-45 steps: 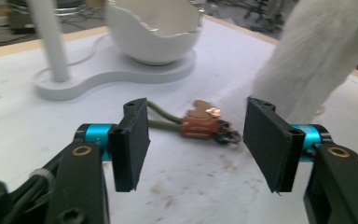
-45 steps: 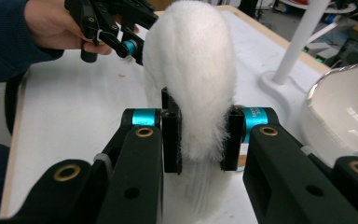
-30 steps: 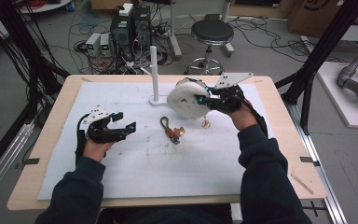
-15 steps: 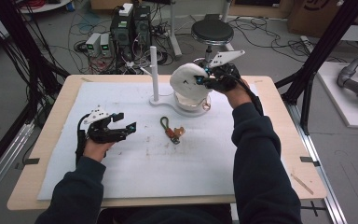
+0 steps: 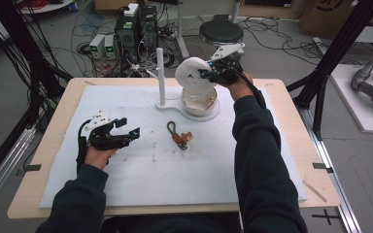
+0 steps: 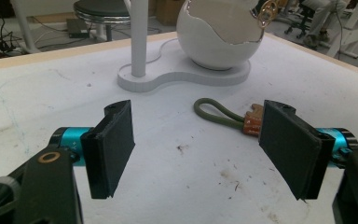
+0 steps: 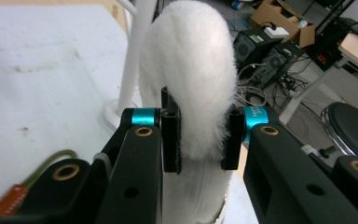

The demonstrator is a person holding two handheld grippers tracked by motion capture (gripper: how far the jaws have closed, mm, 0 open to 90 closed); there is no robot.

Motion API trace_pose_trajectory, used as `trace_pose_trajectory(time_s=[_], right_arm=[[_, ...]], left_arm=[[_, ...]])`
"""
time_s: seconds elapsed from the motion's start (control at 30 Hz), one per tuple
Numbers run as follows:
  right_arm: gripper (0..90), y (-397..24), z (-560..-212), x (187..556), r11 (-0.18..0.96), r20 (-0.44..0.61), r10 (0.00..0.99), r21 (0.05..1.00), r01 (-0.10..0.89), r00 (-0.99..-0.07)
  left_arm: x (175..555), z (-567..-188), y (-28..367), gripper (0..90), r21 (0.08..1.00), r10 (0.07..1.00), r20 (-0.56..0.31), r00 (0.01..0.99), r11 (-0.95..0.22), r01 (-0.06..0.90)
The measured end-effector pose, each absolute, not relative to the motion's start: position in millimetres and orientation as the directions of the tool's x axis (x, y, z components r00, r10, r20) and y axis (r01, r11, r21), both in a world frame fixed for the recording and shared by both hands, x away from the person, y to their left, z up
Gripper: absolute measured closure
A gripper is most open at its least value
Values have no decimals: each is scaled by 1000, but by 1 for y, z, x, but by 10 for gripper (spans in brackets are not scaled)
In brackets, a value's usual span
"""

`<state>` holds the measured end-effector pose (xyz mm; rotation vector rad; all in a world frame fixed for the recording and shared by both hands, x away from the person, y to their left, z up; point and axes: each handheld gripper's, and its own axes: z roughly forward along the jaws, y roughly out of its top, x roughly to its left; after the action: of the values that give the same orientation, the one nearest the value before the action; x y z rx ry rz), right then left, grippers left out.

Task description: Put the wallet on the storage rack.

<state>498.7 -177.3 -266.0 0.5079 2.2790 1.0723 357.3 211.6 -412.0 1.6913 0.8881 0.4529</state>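
My right gripper (image 5: 205,74) is shut on a white fluffy pad (image 5: 190,74) and holds it tilted just above a white egg-shaped bowl (image 5: 200,101) at the far middle of the mat. In the right gripper view the pads squeeze the fluffy pad (image 7: 191,70) from both sides of my right gripper (image 7: 199,135). My left gripper (image 5: 128,131) rests open at the left of the mat, nothing between its fingers (image 6: 112,144). An olive loop strap with a brown tag (image 5: 177,136) lies mid-mat, just beyond my left gripper (image 6: 200,149).
The bowl (image 6: 219,37) sits on a flat white base (image 5: 167,105) with an upright white post (image 5: 161,73) to its left. A white mat (image 5: 213,174) covers the wooden table. Beyond the far edge are computers, cables and a stool (image 5: 221,31).
My right gripper has carried the fluffy pad up and toward the far edge, off the bowl, so the bowl's inside shows. The left gripper has stayed put.
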Motion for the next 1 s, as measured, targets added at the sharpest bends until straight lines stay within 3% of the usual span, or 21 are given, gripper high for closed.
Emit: trace_pose_trajectory(time_s=[0.17,0.33,1.0], right_arm=[[757,-178,-270,503,624,-358,551,776,88,-754],[758,-177,-279,504,709,-420,495,701,74,-760],[758,-154,-323,509,826,-464,411,553,105,-785]], left_arm=[[356,-412,214,265,940,755,-144,639,-98,327],[356,-412,216,266,940,759,-149,634,-89,328],[356,-413,216,266,939,757,-156,635,-86,334]])
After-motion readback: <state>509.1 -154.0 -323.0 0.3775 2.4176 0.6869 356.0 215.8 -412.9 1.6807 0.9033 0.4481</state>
